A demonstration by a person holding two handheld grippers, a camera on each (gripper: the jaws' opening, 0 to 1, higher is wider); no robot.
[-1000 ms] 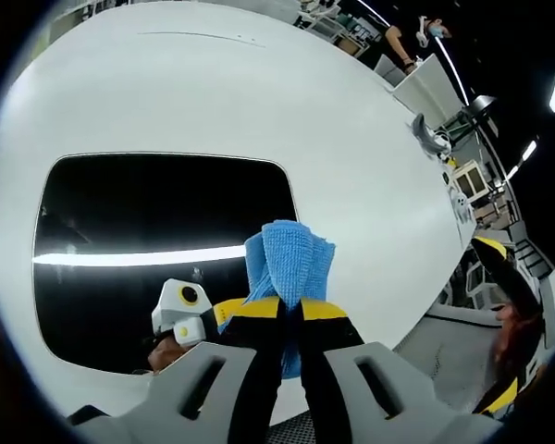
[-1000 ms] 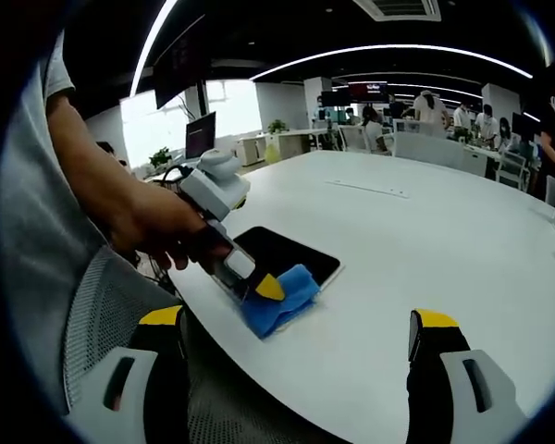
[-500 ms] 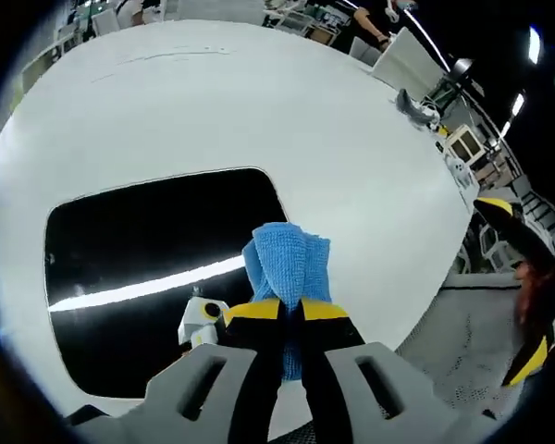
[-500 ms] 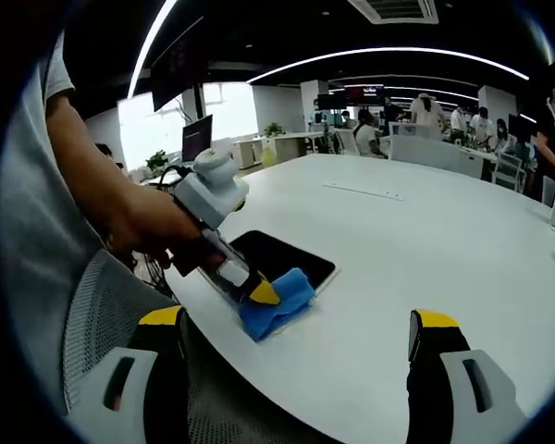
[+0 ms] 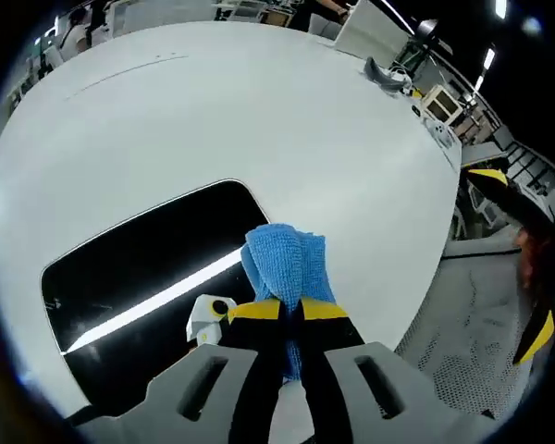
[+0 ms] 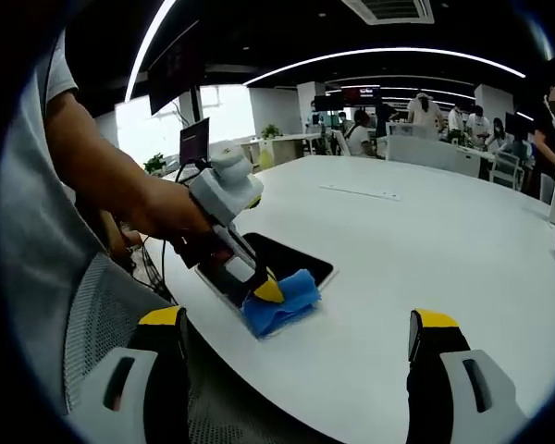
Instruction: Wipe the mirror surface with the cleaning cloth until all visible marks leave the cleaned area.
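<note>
A dark rectangular mirror (image 5: pixel 139 268) lies flat on the white table (image 5: pixel 259 120); a bright light strip reflects in it. My left gripper (image 5: pixel 289 310) is shut on a folded blue cleaning cloth (image 5: pixel 285 266), which rests at the mirror's right edge. In the right gripper view the left gripper (image 6: pixel 268 291), held by a person's hand (image 6: pixel 171 217), presses the blue cloth (image 6: pixel 282 303) onto the mirror (image 6: pixel 282 259) near the table's edge. My right gripper (image 6: pixel 296 338) is open, wide apart over the table's near edge, holding nothing.
A grey mesh chair (image 6: pixel 102 314) sits by the table's edge below the grippers. Desks, monitors and people (image 6: pixel 425 111) stand far across the room. A grey object (image 5: pixel 384 74) lies at the table's far edge.
The left gripper view has rolled, so the mirror now lies more slanted and lower left. The cloth stays gripped at the mirror's right edge. The right gripper has barely moved.
</note>
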